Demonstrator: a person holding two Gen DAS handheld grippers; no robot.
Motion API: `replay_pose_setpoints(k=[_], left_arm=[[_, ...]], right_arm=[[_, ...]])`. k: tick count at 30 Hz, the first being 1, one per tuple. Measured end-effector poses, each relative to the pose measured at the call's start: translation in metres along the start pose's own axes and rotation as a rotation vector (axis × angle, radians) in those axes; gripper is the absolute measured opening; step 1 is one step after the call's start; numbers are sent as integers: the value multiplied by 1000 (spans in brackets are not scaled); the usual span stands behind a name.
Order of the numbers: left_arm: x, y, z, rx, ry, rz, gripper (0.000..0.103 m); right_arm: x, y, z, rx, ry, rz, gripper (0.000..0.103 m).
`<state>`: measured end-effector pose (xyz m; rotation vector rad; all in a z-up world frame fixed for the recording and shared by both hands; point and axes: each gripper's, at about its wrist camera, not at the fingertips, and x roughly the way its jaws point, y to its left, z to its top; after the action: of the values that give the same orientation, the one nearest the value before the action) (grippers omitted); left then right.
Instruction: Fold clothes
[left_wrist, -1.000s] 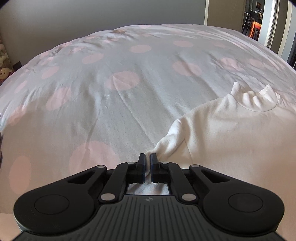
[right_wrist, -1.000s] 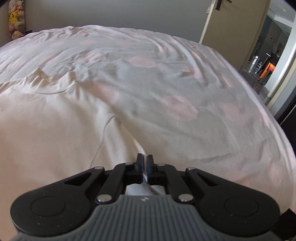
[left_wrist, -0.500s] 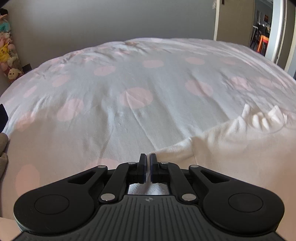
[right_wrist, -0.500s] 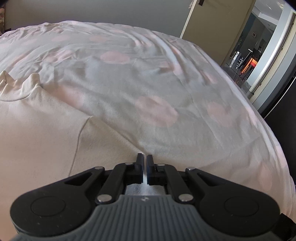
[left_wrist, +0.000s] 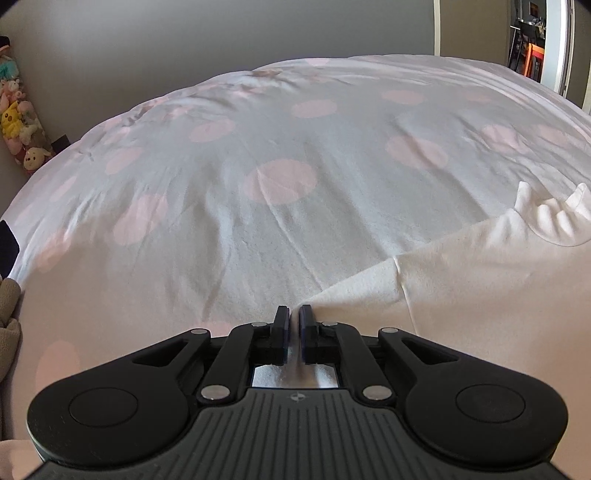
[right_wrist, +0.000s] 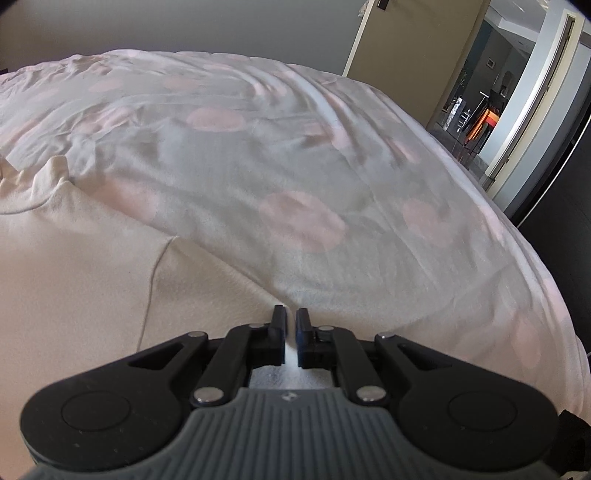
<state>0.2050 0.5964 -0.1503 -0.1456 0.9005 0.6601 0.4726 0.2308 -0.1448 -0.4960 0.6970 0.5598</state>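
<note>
A cream long-sleeved top (left_wrist: 480, 273) lies spread on the bed, its ribbed collar (left_wrist: 550, 218) at the far right of the left wrist view. My left gripper (left_wrist: 293, 317) is shut on the end of the top's left sleeve, which stretches flat toward the body. In the right wrist view the same top (right_wrist: 74, 266) fills the left side, with its collar (right_wrist: 40, 173) at the far left. My right gripper (right_wrist: 291, 319) is shut on the end of the right sleeve; a thin strip of cloth shows between its jaws.
The bed is covered by a white sheet with pink dots (left_wrist: 280, 181). Plush toys (left_wrist: 18, 125) hang by the grey wall at the left. A doorway (right_wrist: 517, 107) and the bed's edge (right_wrist: 546, 266) lie to the right.
Both grippers have pulled outward and back with the sleeve ends, so the sleeves now lie stretched flat. More of the wall and the bed's far side is in view.
</note>
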Motion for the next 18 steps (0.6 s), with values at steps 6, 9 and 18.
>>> replay_pose_setpoints(k=[6,9,18], left_arm=[[-38,15,0,-30,-25,-26,14],[-63,25,-10,-54,-23,-37,15],[-148,80,-60,-100,5,13,20]], right_arm=[[-33,-17,-2,78,-33,34,19],[-60,-21,-11,104,-48,67,19],[-163,16,-88,109,-41,197,38]])
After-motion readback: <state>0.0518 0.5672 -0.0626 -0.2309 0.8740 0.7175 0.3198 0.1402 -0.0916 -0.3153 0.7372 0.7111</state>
